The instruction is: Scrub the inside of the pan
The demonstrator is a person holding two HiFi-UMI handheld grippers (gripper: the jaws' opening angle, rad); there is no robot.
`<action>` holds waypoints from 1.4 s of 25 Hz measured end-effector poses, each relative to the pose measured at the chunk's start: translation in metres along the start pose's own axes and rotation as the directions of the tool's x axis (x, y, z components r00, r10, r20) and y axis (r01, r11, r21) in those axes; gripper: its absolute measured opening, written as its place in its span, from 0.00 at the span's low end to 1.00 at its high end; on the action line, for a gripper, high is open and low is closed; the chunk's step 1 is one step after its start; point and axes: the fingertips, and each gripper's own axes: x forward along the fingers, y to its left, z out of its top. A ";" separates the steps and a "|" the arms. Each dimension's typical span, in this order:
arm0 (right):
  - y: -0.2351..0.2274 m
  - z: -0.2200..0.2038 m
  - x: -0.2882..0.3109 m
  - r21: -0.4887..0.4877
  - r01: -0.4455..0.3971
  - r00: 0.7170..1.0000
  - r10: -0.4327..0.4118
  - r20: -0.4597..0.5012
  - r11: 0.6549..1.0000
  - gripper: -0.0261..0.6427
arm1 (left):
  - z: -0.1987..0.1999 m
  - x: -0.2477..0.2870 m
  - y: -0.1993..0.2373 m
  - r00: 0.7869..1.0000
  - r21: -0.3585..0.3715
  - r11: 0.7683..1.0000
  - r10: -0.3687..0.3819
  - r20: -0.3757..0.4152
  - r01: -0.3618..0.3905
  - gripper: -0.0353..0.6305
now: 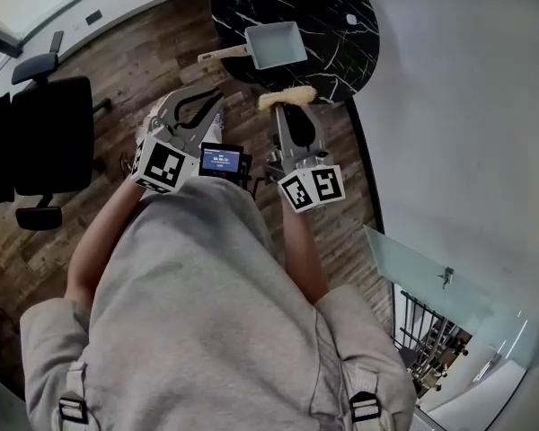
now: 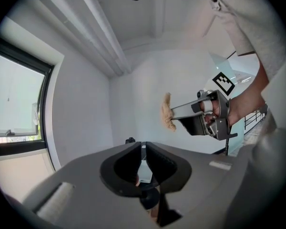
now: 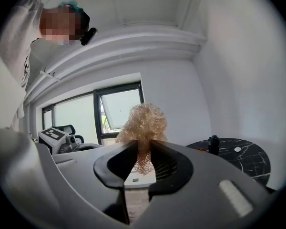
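A light blue square pan [image 1: 277, 45] with a pale handle lies on the round black marble table [image 1: 332, 16], ahead of both grippers. My right gripper [image 1: 288, 108] is held short of the table's near edge, shut on a golden wire scrubber [image 1: 287, 97]. In the right gripper view the scrubber [image 3: 144, 123] bulges out above the jaws of the right gripper [image 3: 144, 146]. My left gripper [image 1: 216, 95] hovers over the wooden floor left of it, jaws shut with nothing between them [image 2: 143, 147]. From the left gripper view, the right gripper [image 2: 177, 112] and scrubber [image 2: 168, 111] show in mid air.
A black office chair [image 1: 45, 133] stands at the left on the wooden floor. A white wall runs along the right, with a glass railing [image 1: 431, 281] and stairs below it. A small black object [image 3: 213, 144] stands on the table [image 3: 243, 159].
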 end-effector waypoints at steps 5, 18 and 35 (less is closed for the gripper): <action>0.022 -0.003 -0.012 -0.018 -0.014 1.000 0.014 -0.004 1.000 0.19 | 0.000 -0.022 -0.010 1.000 0.018 1.000 0.011 -0.013 -0.011 0.09; 0.044 -0.016 -0.036 -0.050 -0.009 1.000 0.009 -0.003 0.999 0.20 | 0.004 -0.050 -0.030 1.000 0.040 0.999 0.002 0.011 -0.002 0.09; 0.040 -0.037 -0.056 -0.006 0.029 0.999 -0.030 -0.039 1.000 0.20 | 0.004 -0.062 -0.056 1.000 0.034 0.999 -0.020 0.009 0.020 0.09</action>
